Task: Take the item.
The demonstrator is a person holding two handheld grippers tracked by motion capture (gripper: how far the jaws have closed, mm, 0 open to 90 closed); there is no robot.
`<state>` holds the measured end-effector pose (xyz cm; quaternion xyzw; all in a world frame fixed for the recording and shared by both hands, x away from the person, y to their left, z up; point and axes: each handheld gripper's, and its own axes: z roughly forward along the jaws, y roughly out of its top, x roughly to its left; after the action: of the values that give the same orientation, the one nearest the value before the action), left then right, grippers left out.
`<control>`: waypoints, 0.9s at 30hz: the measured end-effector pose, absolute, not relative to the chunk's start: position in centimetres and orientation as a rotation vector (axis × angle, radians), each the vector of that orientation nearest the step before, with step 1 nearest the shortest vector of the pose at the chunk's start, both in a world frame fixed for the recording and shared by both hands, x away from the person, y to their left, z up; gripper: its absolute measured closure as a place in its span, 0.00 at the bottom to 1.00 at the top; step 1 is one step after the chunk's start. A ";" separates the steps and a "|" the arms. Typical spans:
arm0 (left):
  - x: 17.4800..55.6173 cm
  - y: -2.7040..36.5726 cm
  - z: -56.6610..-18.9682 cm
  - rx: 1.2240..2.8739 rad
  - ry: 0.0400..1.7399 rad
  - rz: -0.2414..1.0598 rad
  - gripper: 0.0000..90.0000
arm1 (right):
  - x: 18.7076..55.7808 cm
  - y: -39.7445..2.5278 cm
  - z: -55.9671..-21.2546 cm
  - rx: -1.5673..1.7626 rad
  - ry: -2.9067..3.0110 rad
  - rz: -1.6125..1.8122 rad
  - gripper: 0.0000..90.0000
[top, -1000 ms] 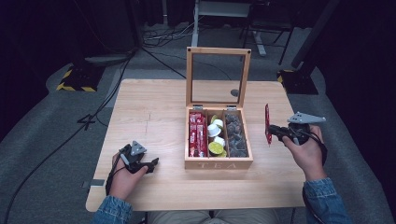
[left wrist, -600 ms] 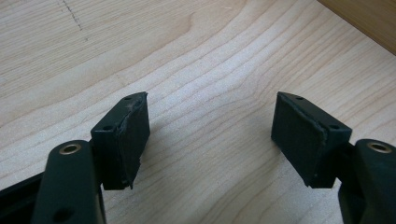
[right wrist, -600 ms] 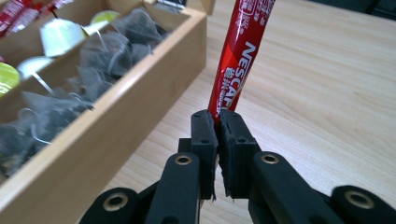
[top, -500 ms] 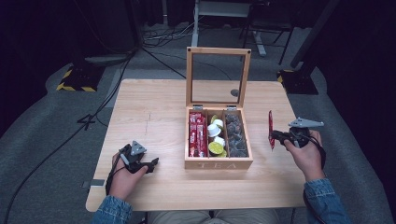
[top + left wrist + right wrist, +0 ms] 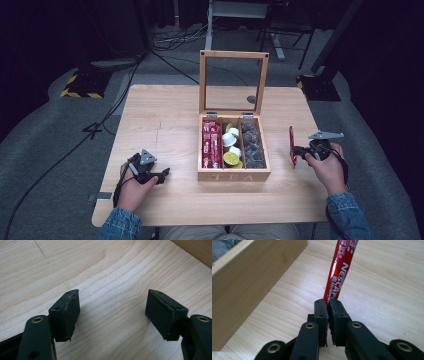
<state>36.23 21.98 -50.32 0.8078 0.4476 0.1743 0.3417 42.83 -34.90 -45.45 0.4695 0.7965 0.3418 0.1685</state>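
Red coffee stick (image 5: 291, 145) is dropping lower at frame right vs 1 s ago, now standing upright just off the tea box (image 5: 234, 175), over bare table (image 5: 165, 115). Right gripper (image 5: 299, 151) is pinching its end tight, jaws nearly closed. Left gripper (image 5: 161, 175) is idling lower left, jaws wide, holding nothing. Prob. being set down outside the box; release not done yet.

The high view looks forward and down over the table (image 5: 165, 120) from behind both hand-held grippers. The left gripper view sits close above bare wood, facing along its jaws. The right gripper view, equally close, shares the tea box (image 5: 249, 282) wall with the high view.
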 end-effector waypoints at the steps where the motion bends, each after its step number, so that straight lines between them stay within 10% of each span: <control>1: 36.3 22.0 -50.3 2.104 1.165 0.454 0.31 | 42.8 -35.0 -45.6 1.344 2.266 0.964 0.94; 13: 36.7 21.9 -50.4 2.096 1.168 0.455 0.30 | 42.8 -35.3 -46.5 1.396 2.265 0.952 0.92; 27: 37.0 22.1 -50.3 2.115 1.149 0.445 0.28 | 42.3 -35.6 -44.5 1.326 2.106 1.130 0.47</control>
<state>37.05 22.15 -50.32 0.8125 0.4416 0.1708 0.3400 42.31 -35.62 -44.53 0.4749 0.7546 0.4048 0.2029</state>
